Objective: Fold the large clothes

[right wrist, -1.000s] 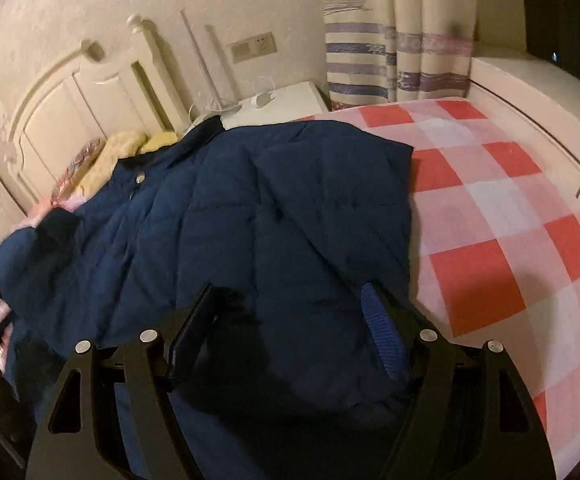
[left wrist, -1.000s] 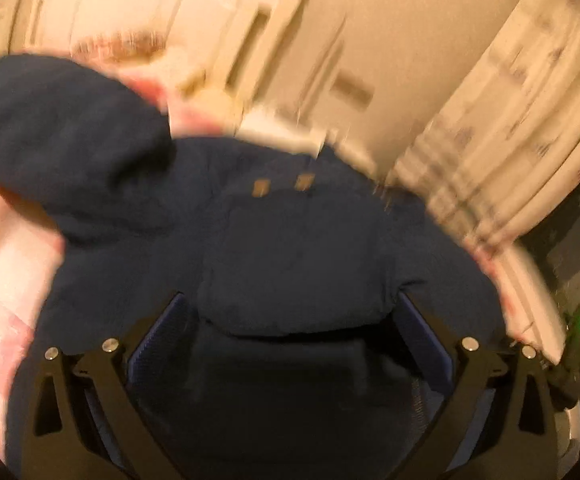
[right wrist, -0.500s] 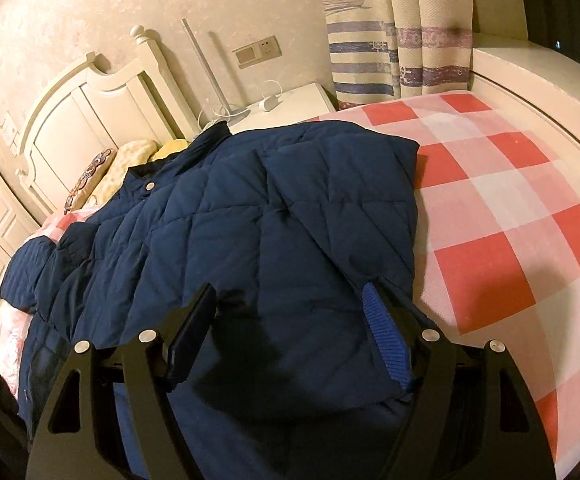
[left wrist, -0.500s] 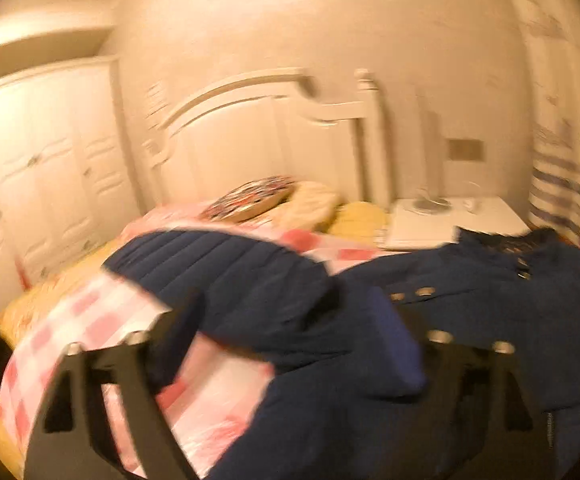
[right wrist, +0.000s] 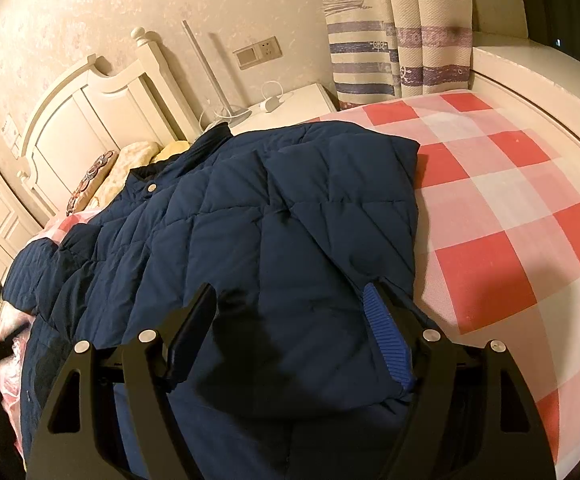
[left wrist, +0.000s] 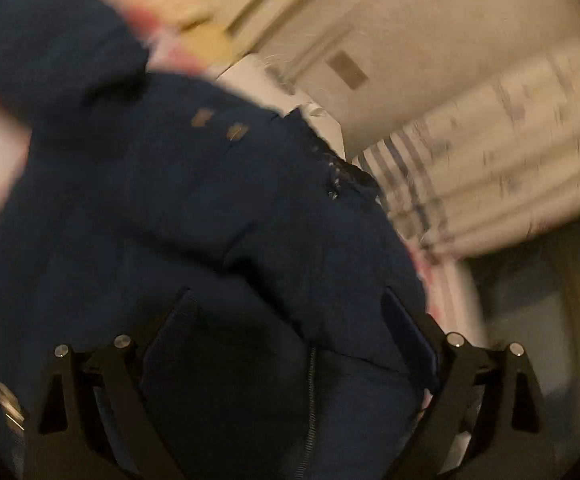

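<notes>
1. Grippers: right gripper (right wrist: 290, 320) spread wide over jacket (right wrist: 274, 216) hem, grasping nothing; left gripper (left wrist: 290, 320) also released.
2. Jacket lies on bed (right wrist: 510, 208), right side folded in.
3. Left view swung back from sleeve at 10 o'clock; likely sleeve fold next.

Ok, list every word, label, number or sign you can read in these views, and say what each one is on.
No text can be read in either view.
White sticker on the wall beside the headboard: print too small to read.
Curtain: a boat and ship's-wheel pattern, no words.
Wall switch panel: no legible marking.
Navy jacket: no visible label; the left wrist view is motion-blurred.
</notes>
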### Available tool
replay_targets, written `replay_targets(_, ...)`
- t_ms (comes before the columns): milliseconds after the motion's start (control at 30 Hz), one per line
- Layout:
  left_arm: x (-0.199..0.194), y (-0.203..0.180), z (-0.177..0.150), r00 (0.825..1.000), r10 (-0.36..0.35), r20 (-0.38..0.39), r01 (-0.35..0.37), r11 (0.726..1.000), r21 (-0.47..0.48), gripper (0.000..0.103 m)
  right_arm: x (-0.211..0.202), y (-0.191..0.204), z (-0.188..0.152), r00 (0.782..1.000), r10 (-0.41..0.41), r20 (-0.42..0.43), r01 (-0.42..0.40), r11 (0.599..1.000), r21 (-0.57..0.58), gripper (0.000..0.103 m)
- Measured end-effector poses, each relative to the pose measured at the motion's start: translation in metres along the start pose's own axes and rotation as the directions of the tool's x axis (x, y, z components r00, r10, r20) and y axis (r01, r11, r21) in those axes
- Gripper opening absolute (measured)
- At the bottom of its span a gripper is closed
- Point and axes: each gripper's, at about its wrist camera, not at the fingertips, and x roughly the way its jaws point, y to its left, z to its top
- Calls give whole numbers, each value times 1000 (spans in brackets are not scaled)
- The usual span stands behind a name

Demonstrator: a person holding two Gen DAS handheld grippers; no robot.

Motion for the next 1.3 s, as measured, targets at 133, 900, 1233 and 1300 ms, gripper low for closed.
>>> replay_targets(133, 7, 52, 10, 992, -85, 90, 109, 946, -305, 93, 1, 1, 0, 1000, 3, -3, -3, 1000, 1, 73)
replay_targets(900, -40, 6, 22, 699, 585, 411, -653, 756, 36, 98, 0, -3, 1, 999, 32, -1, -32, 999, 18, 75)
replay_targets(1233, 5, -71, 34, 837, 399, 374, -526, 776, 349, 100, 1, -3, 1, 1000, 25, -5, -25, 1000, 14, 75)
replay_targets(1300, 45, -67, 30, 810, 487, 326, -585, 710, 392, 100, 1, -3, 1, 1000, 27, -5, -27, 1000, 15, 75)
